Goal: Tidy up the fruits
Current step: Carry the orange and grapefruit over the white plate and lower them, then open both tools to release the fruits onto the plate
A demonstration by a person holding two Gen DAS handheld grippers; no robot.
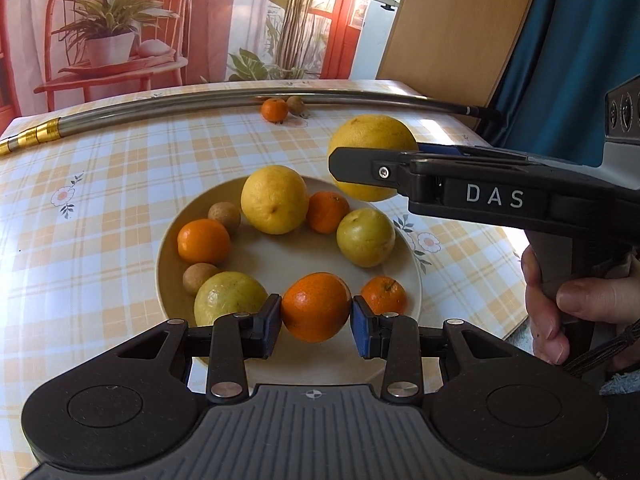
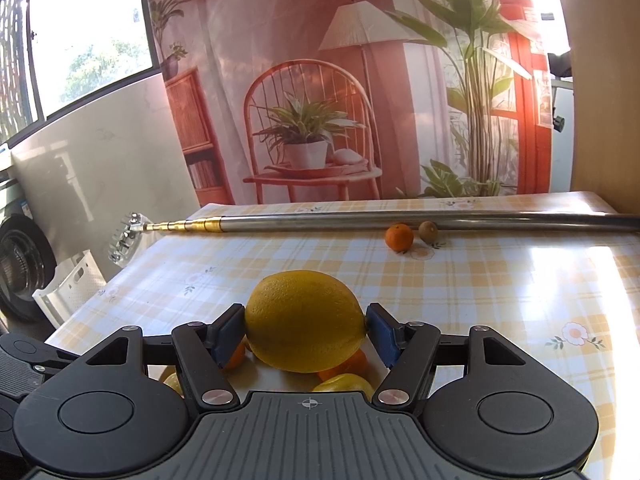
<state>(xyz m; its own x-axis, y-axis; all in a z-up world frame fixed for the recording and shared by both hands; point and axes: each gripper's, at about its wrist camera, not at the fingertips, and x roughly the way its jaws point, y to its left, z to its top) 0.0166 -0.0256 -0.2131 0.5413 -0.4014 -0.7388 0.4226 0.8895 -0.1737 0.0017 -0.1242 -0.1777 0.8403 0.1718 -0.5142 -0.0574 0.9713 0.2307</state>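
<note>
A beige plate [image 1: 280, 256] on the checked tablecloth holds several fruits: a yellow citrus [image 1: 274, 200], mandarins [image 1: 203, 240], two greenish-yellow fruits [image 1: 365, 237] and small brown fruits [image 1: 224, 216]. My left gripper [image 1: 316, 320] is shut on an orange [image 1: 316, 306] over the plate's near rim, its blue pads pressing both sides. My right gripper [image 2: 306, 328] is shut on a large yellow lemon [image 2: 306, 320], held above the plate's right far edge; from the left wrist it shows as the lemon [image 1: 370, 132] in the right gripper [image 1: 372, 160]. A mandarin [image 2: 399, 236] and a brown fruit [image 2: 428, 231] lie at the table's far side.
A long metal telescopic pole [image 2: 400, 220] lies across the far edge of the table, right behind the two loose fruits. A person's hand [image 1: 560, 308] grips the right gripper's handle. A printed backdrop hangs behind the table and a wooden panel [image 1: 460, 20] stands at the right.
</note>
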